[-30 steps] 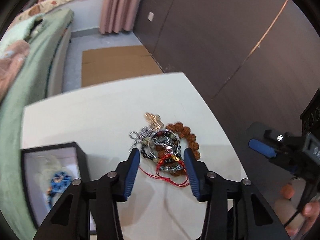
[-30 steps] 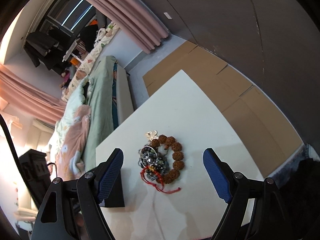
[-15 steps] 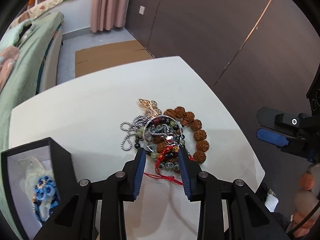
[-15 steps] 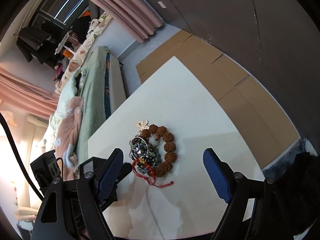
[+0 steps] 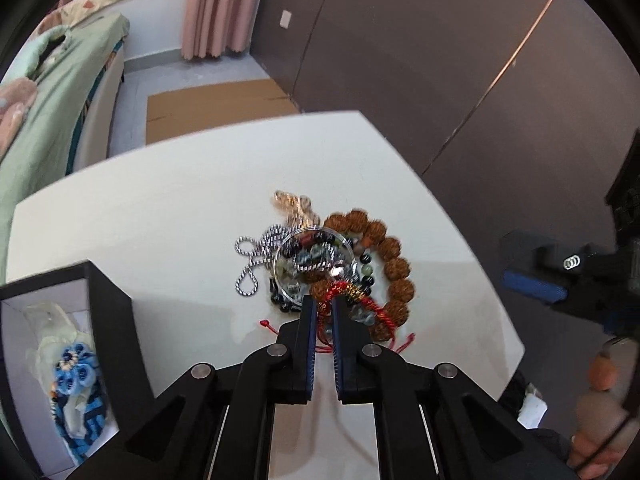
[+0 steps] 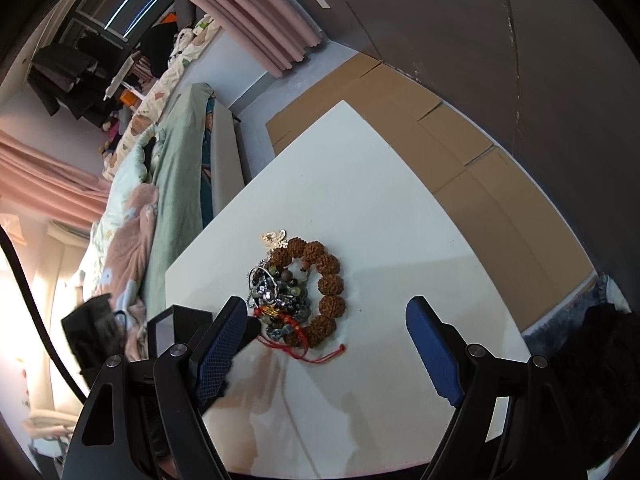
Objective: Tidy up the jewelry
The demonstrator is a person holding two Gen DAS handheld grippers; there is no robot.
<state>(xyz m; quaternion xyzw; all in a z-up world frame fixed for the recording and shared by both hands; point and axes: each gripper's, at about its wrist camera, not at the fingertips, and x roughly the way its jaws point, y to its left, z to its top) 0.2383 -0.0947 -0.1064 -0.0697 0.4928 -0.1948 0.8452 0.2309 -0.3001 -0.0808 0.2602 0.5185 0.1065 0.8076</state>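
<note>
A tangle of jewelry lies on the white table [image 5: 160,220]: a brown bead bracelet [image 5: 394,264], a silver bangle [image 5: 316,268], a black-and-white chain [image 5: 256,256], a gold pendant [image 5: 288,200] and a red cord bracelet [image 5: 348,290]. My left gripper [image 5: 322,306] is closing its jaws on the red cord bracelet, and both pads pinch the cord. In the right wrist view, my right gripper [image 6: 326,308] hovers open above the same pile, near the brown bead bracelet [image 6: 330,280] and the red cord bracelet [image 6: 296,326], holding nothing.
A black box [image 5: 108,320] with a white lining stands at the left and holds a blue flower piece [image 5: 76,376]. The right gripper's blue pad [image 5: 536,284] and a hand [image 5: 600,400] show at the right. Beyond the table are a bed [image 5: 48,112], floor cardboard [image 5: 216,104] and a dark wall [image 5: 440,80].
The left gripper's jaws went from wide apart beside the pile to nearly together on the red cord bracelet. The right gripper stayed open and barely shifted.
</note>
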